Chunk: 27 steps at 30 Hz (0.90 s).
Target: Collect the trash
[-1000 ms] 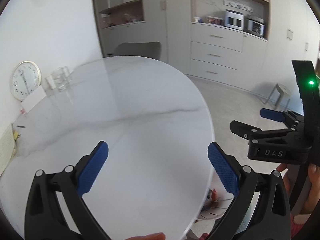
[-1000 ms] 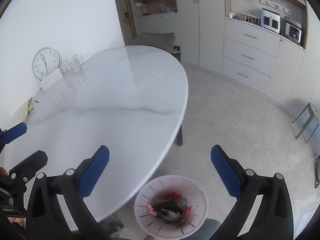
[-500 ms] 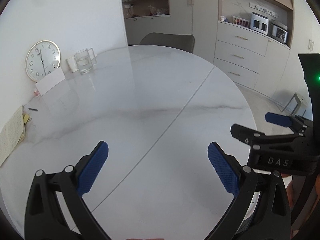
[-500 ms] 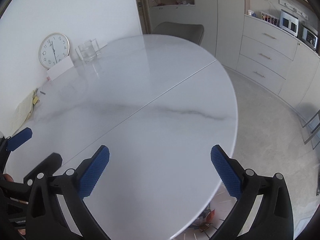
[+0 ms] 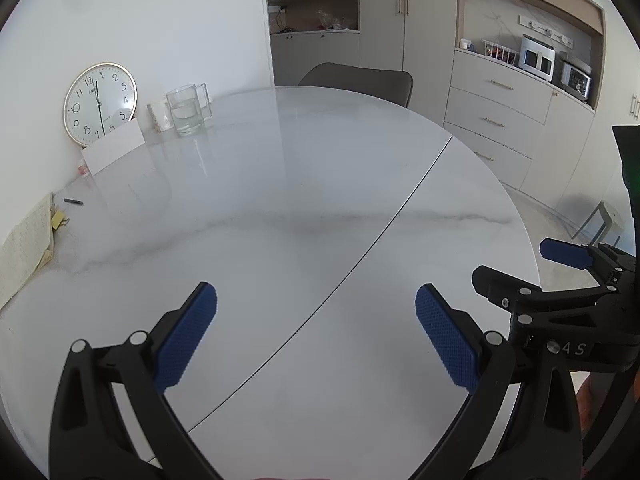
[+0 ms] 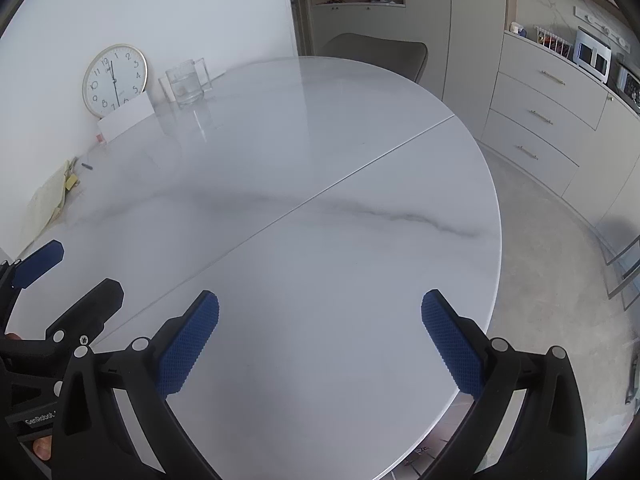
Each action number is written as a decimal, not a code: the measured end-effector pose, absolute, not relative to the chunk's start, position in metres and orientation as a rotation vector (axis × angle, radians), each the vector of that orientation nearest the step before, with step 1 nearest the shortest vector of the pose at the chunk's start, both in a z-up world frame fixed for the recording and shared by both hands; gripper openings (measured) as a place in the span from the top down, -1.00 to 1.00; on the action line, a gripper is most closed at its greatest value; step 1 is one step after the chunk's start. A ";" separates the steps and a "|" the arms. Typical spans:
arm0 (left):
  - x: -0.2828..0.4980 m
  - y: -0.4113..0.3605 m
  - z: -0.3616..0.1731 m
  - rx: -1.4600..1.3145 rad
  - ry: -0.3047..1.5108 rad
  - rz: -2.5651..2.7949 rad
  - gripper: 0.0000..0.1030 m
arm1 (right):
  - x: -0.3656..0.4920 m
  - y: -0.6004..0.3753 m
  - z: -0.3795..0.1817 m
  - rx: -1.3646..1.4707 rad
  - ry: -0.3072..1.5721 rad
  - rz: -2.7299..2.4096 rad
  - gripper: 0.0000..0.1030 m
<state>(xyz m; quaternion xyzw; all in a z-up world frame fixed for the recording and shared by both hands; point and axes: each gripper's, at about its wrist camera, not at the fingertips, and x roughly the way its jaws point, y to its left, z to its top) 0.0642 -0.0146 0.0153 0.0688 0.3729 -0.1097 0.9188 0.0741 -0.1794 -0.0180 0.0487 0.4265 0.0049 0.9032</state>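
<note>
My left gripper [image 5: 316,332] is open and empty above the near part of the round white marble table [image 5: 280,208]. My right gripper [image 6: 320,338] is open and empty too, above the table's near right part [image 6: 320,220]. The right gripper also shows at the right edge of the left wrist view [image 5: 532,264], and the left gripper at the left edge of the right wrist view [image 6: 64,272]. A sliver of the waste bin with trash [image 6: 424,450] peeks out under the table's near edge. No loose trash shows on the table.
At the table's far left by the wall stand a clock [image 5: 100,104], a white card [image 5: 113,149], a glass jug [image 5: 188,110], a small black item [image 5: 73,201] and yellowish papers [image 5: 24,248]. A chair [image 5: 360,80] stands behind; cabinets [image 5: 504,120] and a stool [image 5: 604,220] on the right.
Both grippers have swung up and left from the floor bin to over the table. The bin has slipped almost out of view. Both stay open.
</note>
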 end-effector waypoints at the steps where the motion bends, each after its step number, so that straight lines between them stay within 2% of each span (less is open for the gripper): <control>1: 0.064 -0.015 0.015 0.142 0.769 -0.227 -0.85 | 0.074 -0.180 -0.018 0.102 0.882 0.008 -0.96; 27: 0.068 -0.014 0.009 0.142 0.778 -0.243 -0.85 | 0.076 -0.179 -0.024 0.099 0.898 -0.008 -0.96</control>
